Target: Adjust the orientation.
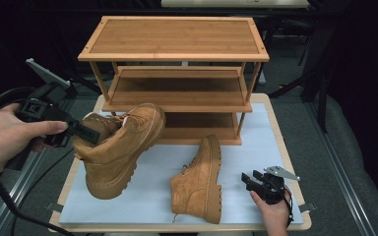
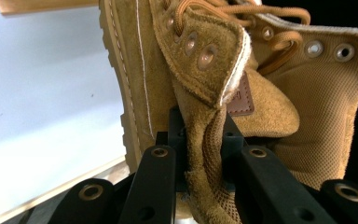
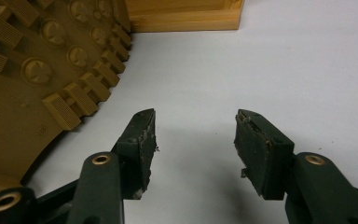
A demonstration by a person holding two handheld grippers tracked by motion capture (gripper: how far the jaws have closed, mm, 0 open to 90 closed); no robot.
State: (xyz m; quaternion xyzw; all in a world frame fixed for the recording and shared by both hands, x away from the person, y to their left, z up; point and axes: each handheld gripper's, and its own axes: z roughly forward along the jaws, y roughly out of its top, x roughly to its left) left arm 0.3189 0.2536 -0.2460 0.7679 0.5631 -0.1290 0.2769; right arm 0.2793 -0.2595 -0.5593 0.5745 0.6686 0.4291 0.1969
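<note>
- Here, in the high view, a bamboo shoe rack (image 1: 173, 73) with three shelves is seen standing at the far side of a table (image 1: 152, 196) covered in a pale sheet.
- In front of the rack, toward its left end, a tan boot (image 1: 120, 150) is held tilted with its toe raised toward the rack's lowest shelf; its heel edge appears to touch the sheet.
- The left gripper (image 1: 86, 132), held in the left hand (image 1: 5, 135), is seen reaching to that boot's collar from the side away from the rack's middle.
- A second tan boot (image 1: 202, 182) is laid on its side in front of the rack's right half, its sole turned to the right.
- The right gripper (image 1: 250, 181) is held in the right hand (image 1: 270, 211) just beside that sole, low over the sheet.
- In the left gripper view, the jaws are seen clamped on the suede collar flap of the tan boot (image 2: 214, 93), beside its eyelets and laces.
- In the right gripper view, the jaws are seen spread apart with nothing between them; the lugged sole of the second tan boot (image 3: 37, 70) lies to their left, and a corner of the shoe rack (image 3: 186, 14) is seen beyond.
</note>
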